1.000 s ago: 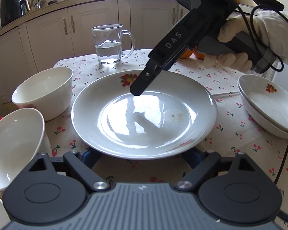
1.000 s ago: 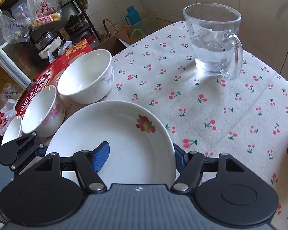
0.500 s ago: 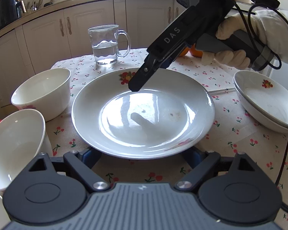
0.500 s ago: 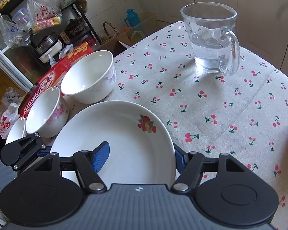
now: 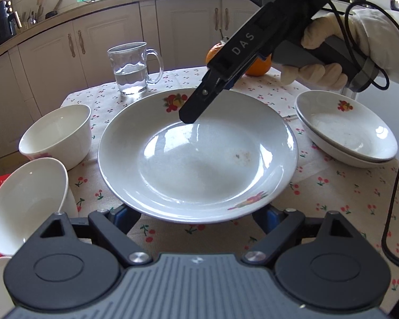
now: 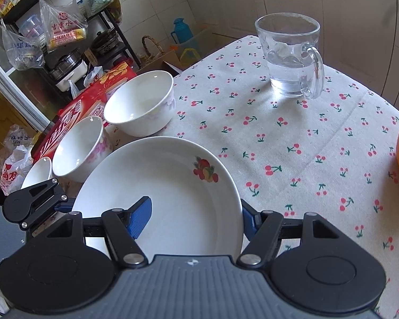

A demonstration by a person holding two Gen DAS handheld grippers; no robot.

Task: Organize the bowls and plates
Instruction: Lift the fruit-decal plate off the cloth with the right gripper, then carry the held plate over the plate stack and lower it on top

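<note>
A large white plate (image 5: 199, 156) with fruit prints is in the middle; it also shows in the right wrist view (image 6: 173, 194). My left gripper (image 5: 196, 215) holds its near rim, the jaws hidden under the plate. My right gripper (image 6: 194, 220) has one blue pad (image 6: 139, 219) inside the plate and the other outside the rim, wide apart; it shows above the plate in the left wrist view (image 5: 191, 114). Two stacked shallow plates (image 5: 345, 130) sit at the right. White bowls (image 5: 58, 135) (image 5: 26, 204) stand at the left, also in the right wrist view (image 6: 141, 106) (image 6: 79, 148).
A glass mug of water (image 5: 130, 69) stands at the far side of the cherry-print tablecloth (image 6: 306, 146). An orange (image 5: 255, 66) lies behind the right gripper. A red box (image 6: 71, 117) and a smaller bowl (image 6: 37, 172) sit beyond the table's left edge.
The plate has risen and moved toward the camera in the left wrist view. The right gripper has drawn back toward the plate's far rim, staying wide.
</note>
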